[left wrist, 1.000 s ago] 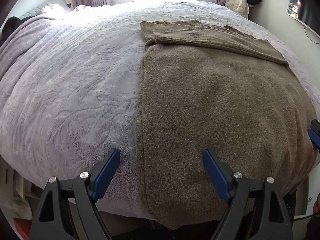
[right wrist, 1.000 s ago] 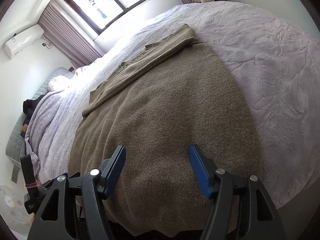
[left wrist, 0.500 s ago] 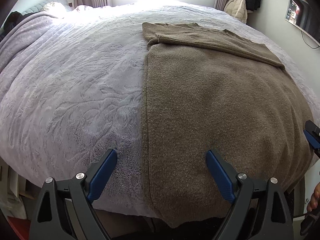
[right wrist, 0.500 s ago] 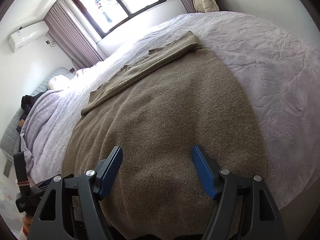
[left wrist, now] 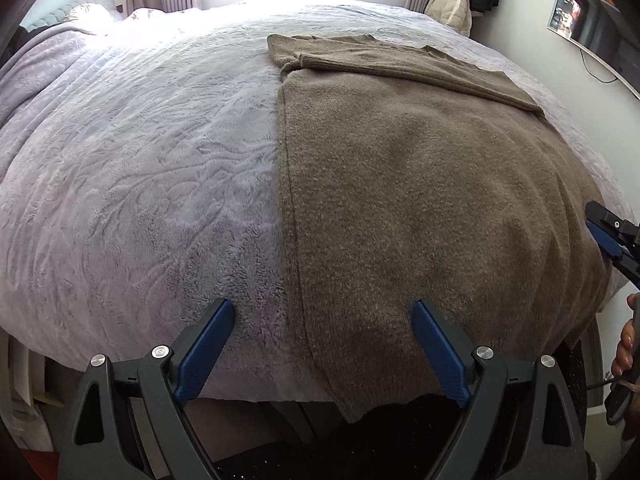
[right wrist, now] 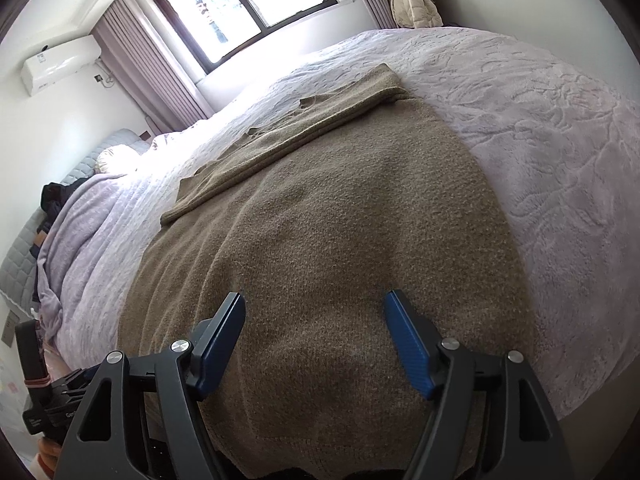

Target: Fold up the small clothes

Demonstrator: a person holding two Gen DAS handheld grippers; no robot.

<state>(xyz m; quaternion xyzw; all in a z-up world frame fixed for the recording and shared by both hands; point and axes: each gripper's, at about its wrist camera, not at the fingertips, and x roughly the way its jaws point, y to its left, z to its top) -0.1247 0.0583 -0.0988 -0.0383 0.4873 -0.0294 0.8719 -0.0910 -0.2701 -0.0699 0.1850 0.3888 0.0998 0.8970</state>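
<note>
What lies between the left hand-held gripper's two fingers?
In the left wrist view, the left hand-held gripper frames the sweater's left edge and a strip of blanket; nothing is gripped.

Lilac bedspread (left wrist: 140, 168), window (right wrist: 244, 4), air conditioner (right wrist: 60, 64).

A bed (left wrist: 140, 160) (pale lilac plush cover) bears a brown sweater (left wrist: 420, 200) lying flat

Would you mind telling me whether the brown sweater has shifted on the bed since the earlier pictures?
No. The brown sweater lies flat as before, its left edge along the same line of the lilac bedspread; only the camera view drifted slightly.
</note>
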